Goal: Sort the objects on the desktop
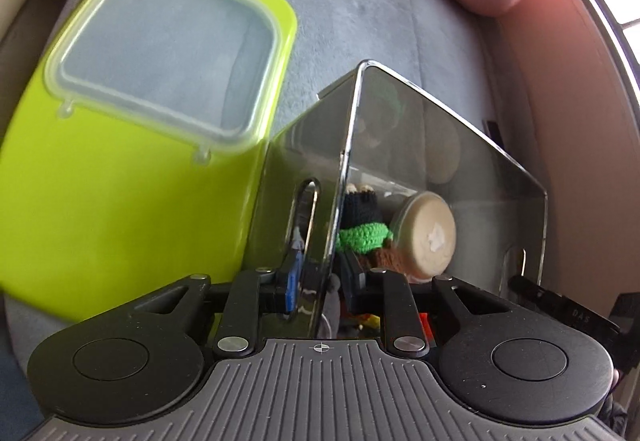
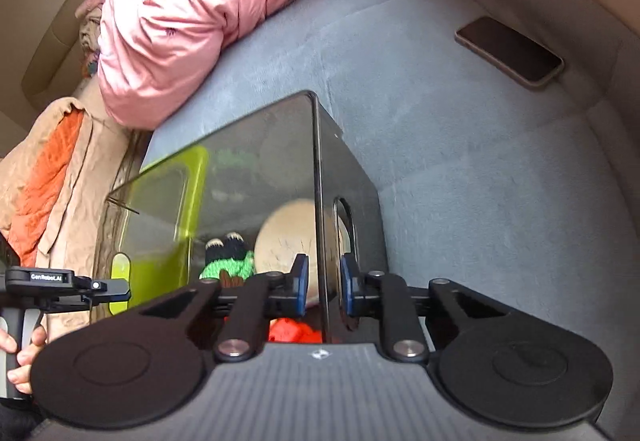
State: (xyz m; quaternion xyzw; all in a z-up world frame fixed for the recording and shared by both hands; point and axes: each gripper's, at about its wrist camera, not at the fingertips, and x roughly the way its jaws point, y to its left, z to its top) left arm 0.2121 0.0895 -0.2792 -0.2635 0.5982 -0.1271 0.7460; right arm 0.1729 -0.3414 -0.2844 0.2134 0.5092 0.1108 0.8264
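Both tongs gripped opposite end walls of a smoked acrylic box (image 1: 420, 145), each pair of jaws closed narrowly on a wall beside its slotted handle hole, in what appeared to be the carrying step of a desktop sort. The left tongs (image 1: 320, 289) pinched one end wall, with one blue pad outside and the other inside the box; the right tongs (image 2: 324, 285) clamped the far end wall the same way. The box sat on, or just above, a grey plush surface (image 2: 460, 169); contact could not be told from either view. Inside the box lay a knitted green-and-black toy (image 1: 362, 225), a cream round lid or jar (image 1: 430, 233) and something red near the bottom (image 2: 294, 333). A lime-green tray (image 1: 120, 177) carrying a clear plastic lid (image 1: 160, 53) lay just beside the box, on the left tongs' side. A phone (image 2: 510, 51) lay well apart from the box, and a pink quilt (image 2: 192, 13) was bunched beyond it. The box stood upright with its open top upward, and its long axis ran from one pair of tongs to the other. The next move would likely call for both hands to travel level and together, so the thin walls did not slip or the contents tip.
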